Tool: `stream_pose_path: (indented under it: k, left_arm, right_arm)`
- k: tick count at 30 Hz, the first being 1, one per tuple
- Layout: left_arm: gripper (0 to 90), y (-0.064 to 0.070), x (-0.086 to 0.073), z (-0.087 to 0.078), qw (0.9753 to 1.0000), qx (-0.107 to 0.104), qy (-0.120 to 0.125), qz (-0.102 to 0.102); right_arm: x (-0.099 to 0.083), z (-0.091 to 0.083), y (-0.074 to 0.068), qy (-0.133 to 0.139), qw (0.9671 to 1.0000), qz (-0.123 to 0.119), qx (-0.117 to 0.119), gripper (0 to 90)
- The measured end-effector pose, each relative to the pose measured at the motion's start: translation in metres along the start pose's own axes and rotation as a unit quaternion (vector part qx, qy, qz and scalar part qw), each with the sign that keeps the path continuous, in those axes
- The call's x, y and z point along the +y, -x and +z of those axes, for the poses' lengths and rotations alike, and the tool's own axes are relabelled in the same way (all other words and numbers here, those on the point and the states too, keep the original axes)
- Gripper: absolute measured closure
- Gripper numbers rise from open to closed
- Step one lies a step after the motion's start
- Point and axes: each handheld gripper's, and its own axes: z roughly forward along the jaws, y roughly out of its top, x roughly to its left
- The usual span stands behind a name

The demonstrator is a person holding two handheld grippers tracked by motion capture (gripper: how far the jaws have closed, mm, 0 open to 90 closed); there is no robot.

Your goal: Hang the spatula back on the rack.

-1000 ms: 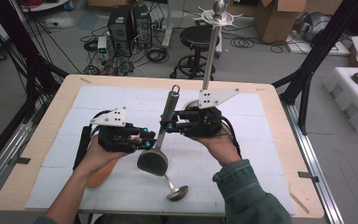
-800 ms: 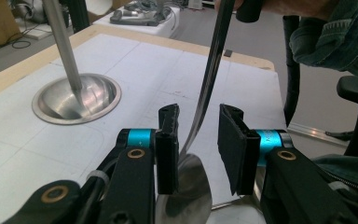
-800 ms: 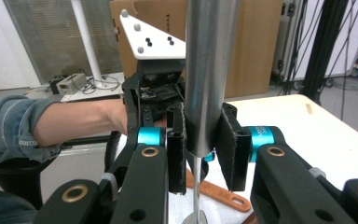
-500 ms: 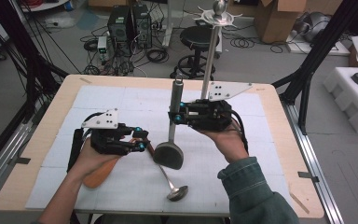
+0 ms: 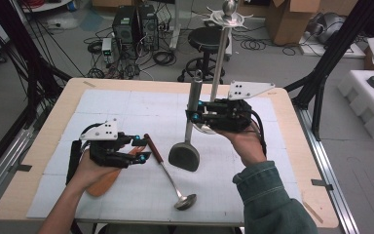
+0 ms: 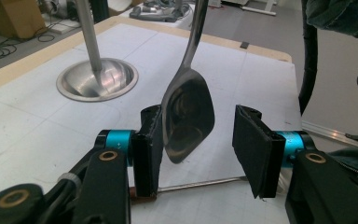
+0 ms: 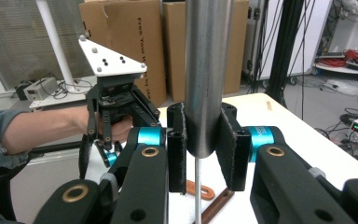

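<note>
High view: white-matted wooden table (image 5: 39, 161), cabled workshop floor, cardboard boxes (image 5: 292, 19) upper right.
Right gripper (image 5: 195, 116) pinched the upright spatula (image 5: 185, 155) at centre frame; left gripper (image 5: 143, 148) stood spread above a ladle (image 5: 185, 201).

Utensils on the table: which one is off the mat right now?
The dark-bladed spatula, held upright by its metal handle in the right hand-held gripper. The ladle and the wooden spatula lie flat on the mat.

My left gripper (image 5: 141, 148) had open mat ahead, but the ladle (image 5: 171, 178) lay just right of it, and the hanging spatula (image 5: 185, 155) and rack pole (image 5: 220, 61) blocked the middle.
</note>
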Motion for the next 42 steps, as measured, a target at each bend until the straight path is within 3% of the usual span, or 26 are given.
stream_pose_path:
  k: [10, 24, 42]
  left_arm:
    - [45.8, 0.0, -0.017, -0.011, 0.9994, 0.03, 0.005, -0.016]
    - [35.2, -0.002, -0.026, -0.022, 0.9981, 0.055, 0.01, -0.025]
    - [26.9, -0.006, -0.035, -0.023, 0.9966, 0.071, 0.002, -0.041]
  right_arm:
    - [0.0, -0.007, 0.014, -0.006, 0.9998, 0.01, -0.016, 76.1]
    - [0.018, -0.019, 0.035, -0.003, 0.9995, 0.008, -0.031, 76.1]
    - [0.021, -0.028, 0.065, -0.008, 0.9981, 0.023, -0.056, 76.2]
